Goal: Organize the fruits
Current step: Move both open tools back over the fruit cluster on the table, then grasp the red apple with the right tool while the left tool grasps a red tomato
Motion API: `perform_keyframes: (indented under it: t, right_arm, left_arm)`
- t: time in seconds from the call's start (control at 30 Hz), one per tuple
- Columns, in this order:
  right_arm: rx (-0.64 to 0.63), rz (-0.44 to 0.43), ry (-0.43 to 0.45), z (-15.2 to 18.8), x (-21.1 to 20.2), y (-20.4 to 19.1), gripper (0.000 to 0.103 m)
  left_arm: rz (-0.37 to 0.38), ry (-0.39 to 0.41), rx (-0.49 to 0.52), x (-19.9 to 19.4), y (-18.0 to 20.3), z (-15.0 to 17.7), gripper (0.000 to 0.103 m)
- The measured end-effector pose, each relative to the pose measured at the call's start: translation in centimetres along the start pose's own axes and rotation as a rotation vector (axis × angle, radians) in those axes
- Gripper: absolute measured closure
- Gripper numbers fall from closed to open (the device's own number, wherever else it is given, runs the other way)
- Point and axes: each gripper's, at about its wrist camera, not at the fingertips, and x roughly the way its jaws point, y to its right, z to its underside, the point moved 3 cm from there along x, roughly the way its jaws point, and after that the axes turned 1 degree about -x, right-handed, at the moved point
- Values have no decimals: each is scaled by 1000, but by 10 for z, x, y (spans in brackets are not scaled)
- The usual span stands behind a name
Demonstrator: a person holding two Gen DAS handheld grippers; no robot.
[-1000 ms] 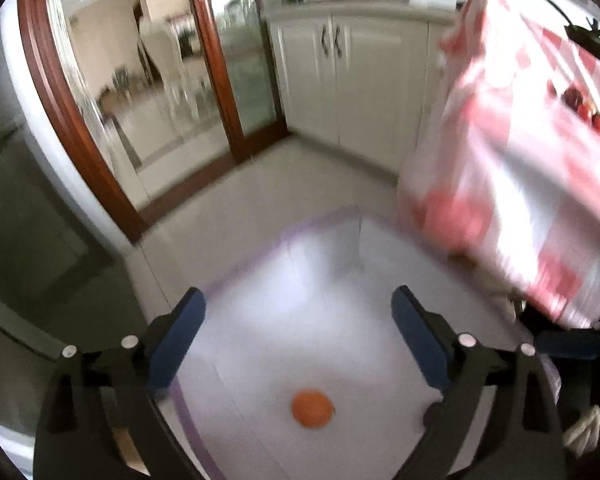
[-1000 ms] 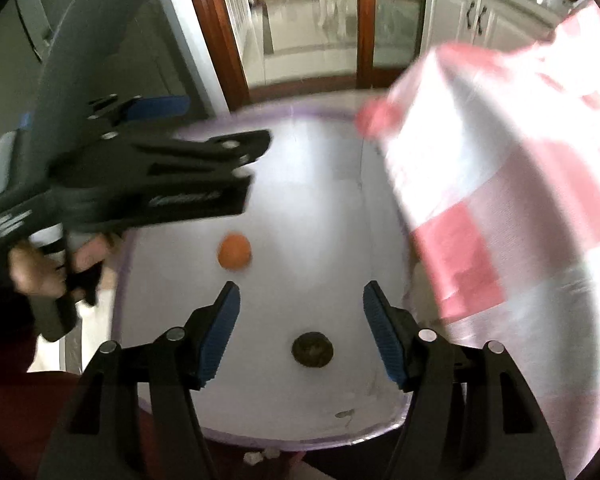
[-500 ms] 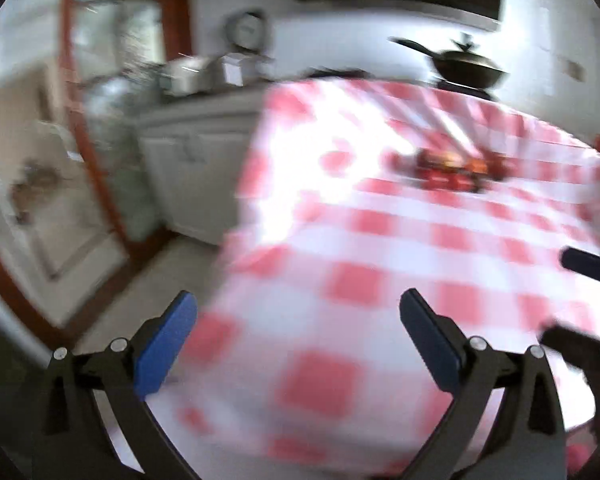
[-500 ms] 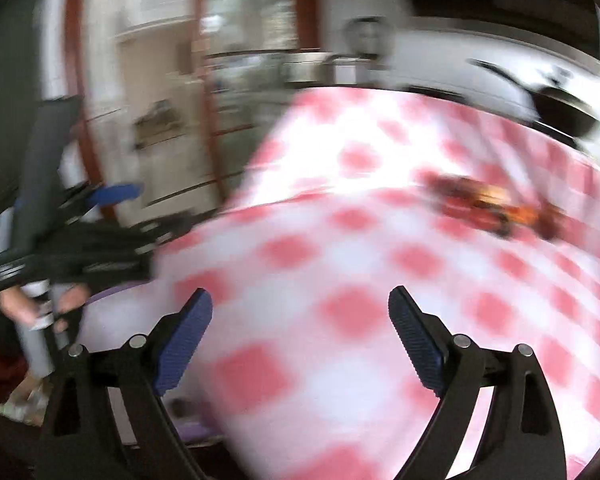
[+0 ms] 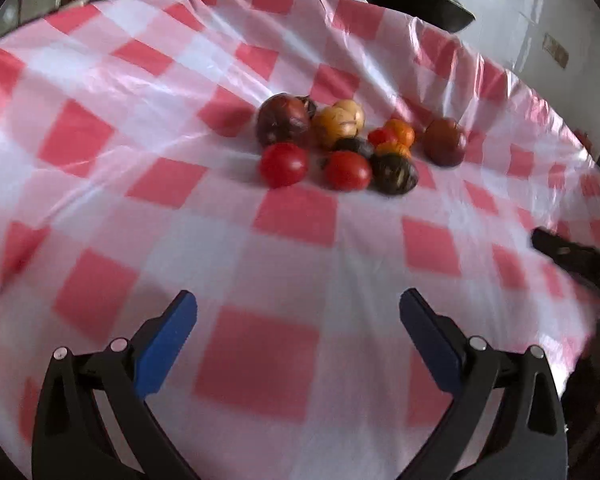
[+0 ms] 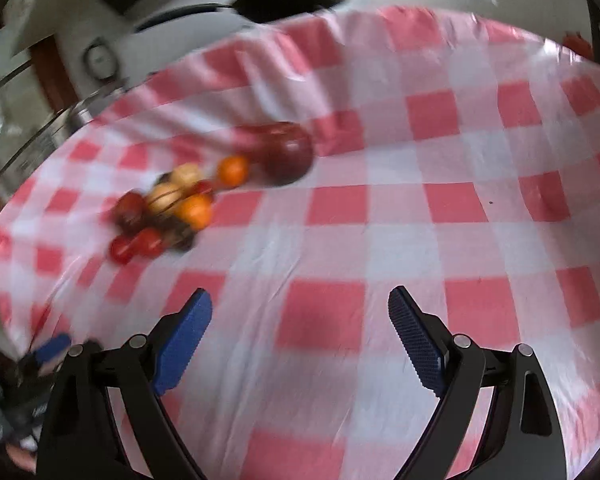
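We've got both grippers spread wide, nothing in them: left gripper (image 5: pixel 298 316), right gripper (image 6: pixel 300 312). The fruits (image 5: pixel 352 146) sit bunched on the checked tablecloth (image 5: pixel 292 216), about 12 o'clock from the left gripper, 10 o'clock from the right.

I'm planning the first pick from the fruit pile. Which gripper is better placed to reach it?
Probably the left gripper: open, with the fruit pile nearly straight ahead of it. For the right gripper, also open, the pile lies off to the left.

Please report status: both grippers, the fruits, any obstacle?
Left gripper open, empty. Right gripper open, empty. Fruits clustered on checkered tablecloth, untouched. Nothing between grippers and fruits.
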Motion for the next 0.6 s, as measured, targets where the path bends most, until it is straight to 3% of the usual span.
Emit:
perform_keyframes:
  t: [0.07,0.23,0.37,0.6]
  right_arm:
    - [20,8,-18,-17,23,4,16]
    - [53,13,-49,-55,62,5,16]
    - [28,32,-74,-81,95,-8,16]
    - [-60,148,-95,-109,139,-40,18]
  left_arm:
    - [12,21,-24,3,-1,-5,2]
    - [38,-17,-58,8,-6,-4,2]
    - [18,-30,-52,10,-5,-5,2]
    - [-18,-44,-25,12,-2,-5,1]
